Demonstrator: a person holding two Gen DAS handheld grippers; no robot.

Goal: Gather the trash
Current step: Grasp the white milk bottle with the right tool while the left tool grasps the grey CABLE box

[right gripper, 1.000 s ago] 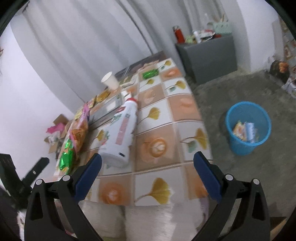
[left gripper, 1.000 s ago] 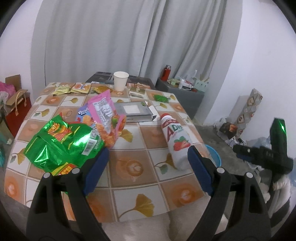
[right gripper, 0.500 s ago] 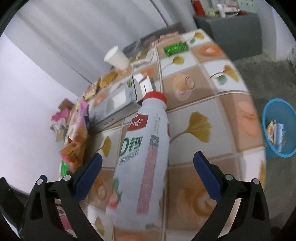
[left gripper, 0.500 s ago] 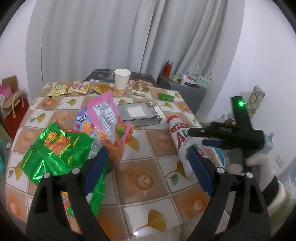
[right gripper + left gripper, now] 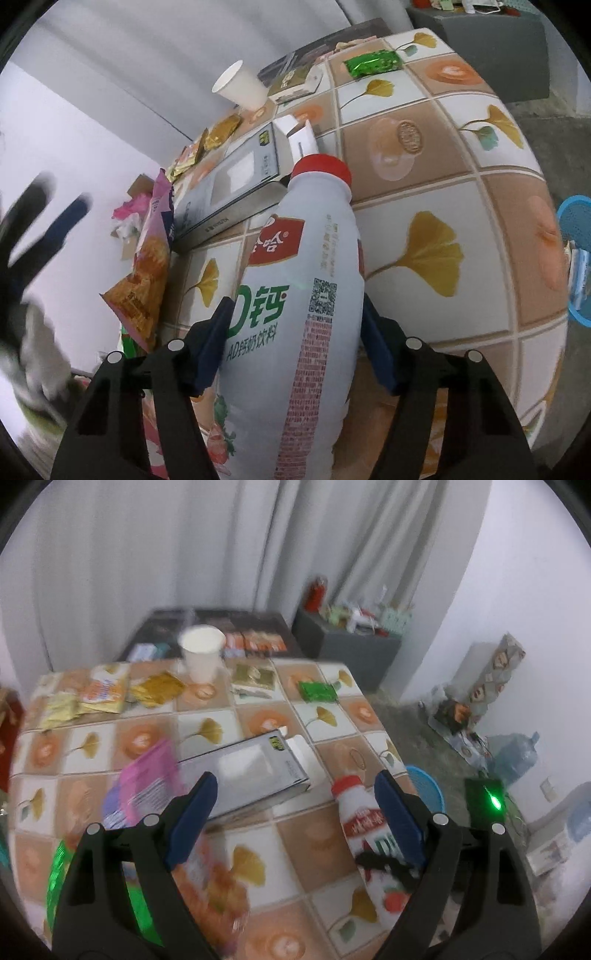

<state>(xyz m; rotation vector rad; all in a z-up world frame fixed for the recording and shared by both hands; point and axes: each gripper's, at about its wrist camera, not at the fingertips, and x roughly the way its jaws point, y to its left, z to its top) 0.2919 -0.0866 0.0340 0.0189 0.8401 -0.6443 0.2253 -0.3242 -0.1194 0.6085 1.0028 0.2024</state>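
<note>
Right, the right gripper (image 5: 295, 343) has its jaws closing around the white plastic milk-drink bottle with the red cap (image 5: 295, 295), which lies on its side on the tiled-pattern tablecloth (image 5: 461, 192), cap pointing away. The blue pads sit at both flanks of the mid-body and look to be touching or just about; I can't confirm a firm clamp.

Handling, as a judgement: thin-walled plastic with a glossy shrink label, so slippery and a bit squashy. Can't tell whether it's empty; if so, it's light and will dent rather than resist. A grip across the widest part of the barrel, as now, seems right. The tapered shoulder near the cap would let it squirt out.

The left gripper (image 5: 295, 819) is wide apart with nothing in it, hovering over the grey flat cardboard box (image 5: 255, 775) and the pink snack bag (image 5: 147, 779). That view is motion-blurred.

The blue mesh waste basket (image 5: 576, 258) sits on the floor just off the table edge, some wrappers already inside.
</note>
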